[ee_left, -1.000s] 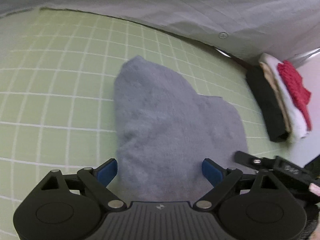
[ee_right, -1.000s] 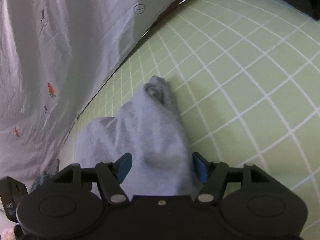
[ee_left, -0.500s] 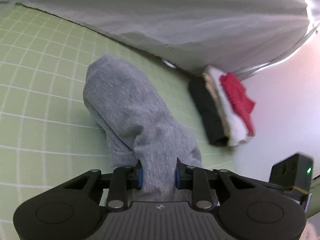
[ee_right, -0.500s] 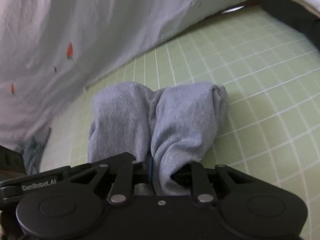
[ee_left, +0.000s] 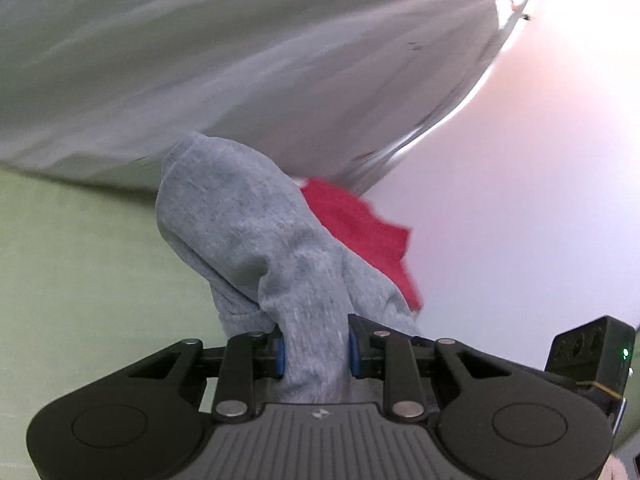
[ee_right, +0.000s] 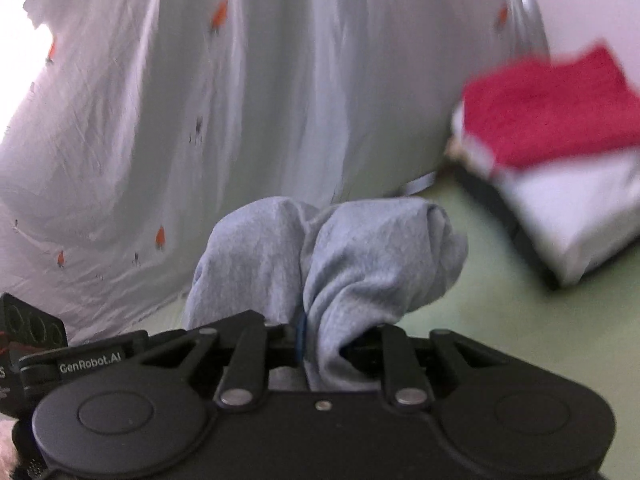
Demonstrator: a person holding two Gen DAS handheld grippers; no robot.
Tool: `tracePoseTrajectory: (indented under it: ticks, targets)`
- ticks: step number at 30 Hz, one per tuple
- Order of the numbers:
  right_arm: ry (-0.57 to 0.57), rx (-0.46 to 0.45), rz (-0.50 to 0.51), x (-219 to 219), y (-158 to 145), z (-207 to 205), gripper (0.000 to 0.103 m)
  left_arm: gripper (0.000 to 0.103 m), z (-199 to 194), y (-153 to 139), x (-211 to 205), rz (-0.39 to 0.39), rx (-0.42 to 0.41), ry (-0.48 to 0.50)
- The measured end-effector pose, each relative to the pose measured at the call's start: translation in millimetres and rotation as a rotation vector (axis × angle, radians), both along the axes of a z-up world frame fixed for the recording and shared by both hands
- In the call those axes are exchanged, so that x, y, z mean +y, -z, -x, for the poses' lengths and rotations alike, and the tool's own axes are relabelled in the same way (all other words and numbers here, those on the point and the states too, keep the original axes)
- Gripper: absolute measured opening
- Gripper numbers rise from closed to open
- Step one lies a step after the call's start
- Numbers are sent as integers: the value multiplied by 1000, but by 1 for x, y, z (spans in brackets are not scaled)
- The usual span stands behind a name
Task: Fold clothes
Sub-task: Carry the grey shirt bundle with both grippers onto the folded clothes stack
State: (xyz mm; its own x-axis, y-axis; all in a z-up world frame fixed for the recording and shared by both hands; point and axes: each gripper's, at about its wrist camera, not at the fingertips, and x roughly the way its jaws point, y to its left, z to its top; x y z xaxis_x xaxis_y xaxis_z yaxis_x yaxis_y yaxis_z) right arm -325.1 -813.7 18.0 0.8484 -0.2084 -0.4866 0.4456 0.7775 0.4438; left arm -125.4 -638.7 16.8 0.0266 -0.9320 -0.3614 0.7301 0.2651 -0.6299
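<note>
Grey knit garment (ee_left: 256,240) bunched into soft folds, lifted above green bench (ee_left: 80,260); one end pinched by left hand-held gripper (ee_left: 316,350), other end clamped in right hand-held gripper (ee_right: 320,344). Folded stack topped by red cloth (ee_right: 548,116) seen just beyond, blurred

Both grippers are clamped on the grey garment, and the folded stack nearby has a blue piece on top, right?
Not quite: the top piece is red, as the right wrist view shows. Left gripper and right gripper are both shut on the grey garment.
</note>
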Motion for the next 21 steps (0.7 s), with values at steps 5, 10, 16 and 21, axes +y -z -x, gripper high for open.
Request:
tracePoseTrajectory:
  ticks: [5, 10, 16, 21]
  targets:
    - [5, -74, 158, -85, -44, 46, 19, 29, 40, -35, -100, 105, -45, -3]
    - [40, -162, 232, -178, -84, 75, 19, 29, 52, -66, -194, 157, -123, 0]
    - [111, -17, 313, -254, -61, 34, 58, 85, 37, -47, -278, -136, -289, -171]
    - [213, 157, 384, -277, -12, 6, 72, 86, 18, -2, -291, -369, -286, -279]
